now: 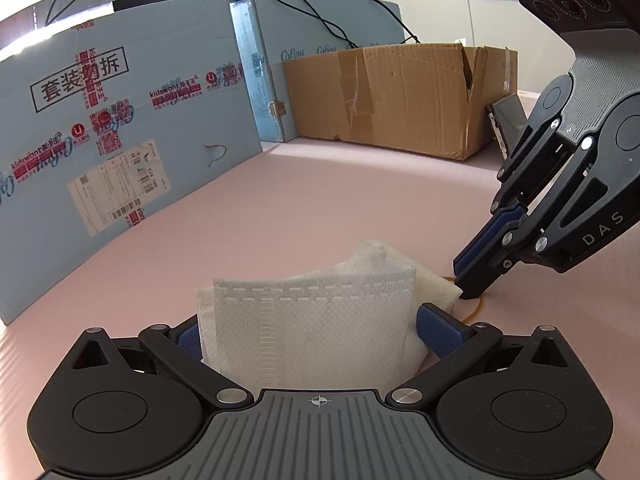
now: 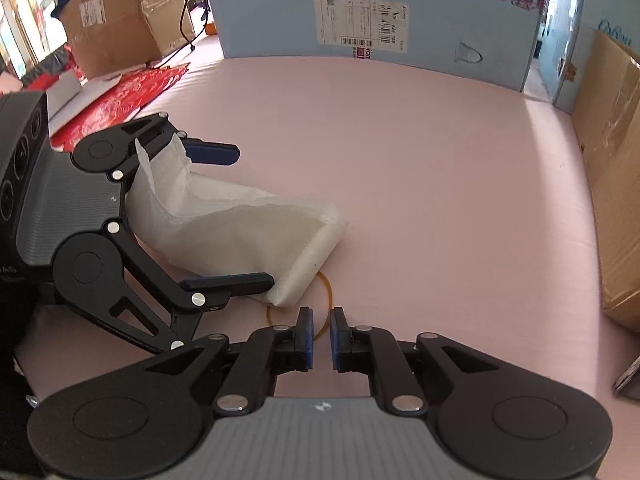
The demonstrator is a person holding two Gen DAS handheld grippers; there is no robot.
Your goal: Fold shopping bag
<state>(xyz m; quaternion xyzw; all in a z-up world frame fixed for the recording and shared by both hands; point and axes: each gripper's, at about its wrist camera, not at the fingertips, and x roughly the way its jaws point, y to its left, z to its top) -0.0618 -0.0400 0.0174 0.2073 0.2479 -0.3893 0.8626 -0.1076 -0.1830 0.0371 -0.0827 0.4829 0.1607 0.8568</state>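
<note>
A folded white non-woven shopping bag (image 1: 312, 320) lies on the pink table and shows in the right wrist view (image 2: 240, 236) too. My left gripper (image 1: 316, 332) is wide open around the bag, its blue fingers on either side; it also shows in the right wrist view (image 2: 248, 216). My right gripper (image 2: 321, 326) is nearly shut with a narrow gap, tips down on a yellow rubber band (image 2: 326, 292) at the bag's corner. In the left wrist view the right gripper (image 1: 466, 280) touches the table by the band (image 1: 474, 310). Whether it pinches the band is unclear.
A blue printed carton (image 1: 120, 128) stands at the table's back, and shows in the right wrist view (image 2: 380, 12). A brown cardboard box (image 1: 400, 96) stands beside it. Red paper (image 2: 124, 92) and another brown box (image 2: 116, 12) lie at the far left.
</note>
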